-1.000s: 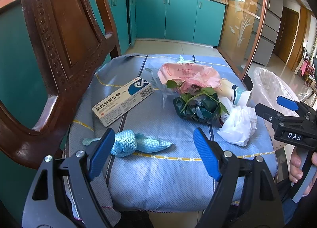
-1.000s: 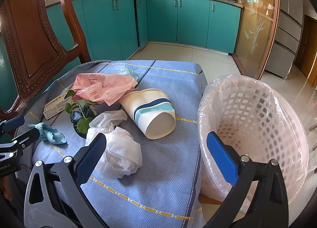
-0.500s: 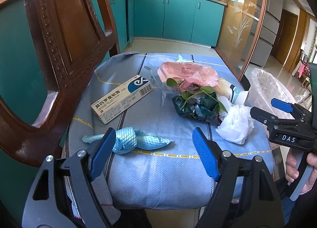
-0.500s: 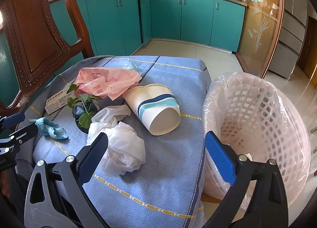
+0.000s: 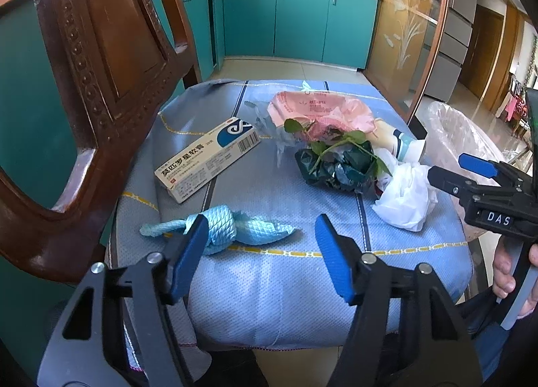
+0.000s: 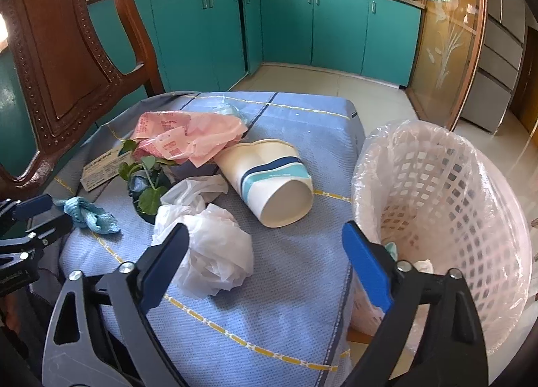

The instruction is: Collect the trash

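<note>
In the left wrist view, the left gripper (image 5: 260,245) hangs over the near edge of a chair cushion (image 5: 269,286) covered in blue cloth, its jaws apart with nothing between the pads; they have just been closing a little, probably narrowing toward the knotted blue rag (image 5: 222,229) that lies just ahead of the left pad. Farther back on the cushion lie a medicine box (image 5: 206,160), a pink plastic bag (image 5: 319,111), a dark wrapper with a leafy sprig (image 5: 339,161) and a crumpled white bag (image 5: 407,202), with the right gripper (image 5: 450,173) reaching in from the side, a hand (image 5: 514,272) on its handle. In the right wrist view, the right gripper (image 6: 262,249) also stands wide and empty, jaws having just eased inward, the white bag (image 6: 215,252) just beside its left pad and so the likeliest pick. A tipped paper cup (image 6: 272,178) lies beyond, and the lined white basket (image 6: 447,205) waits right beside the cushion, close for dropping trash.
</note>
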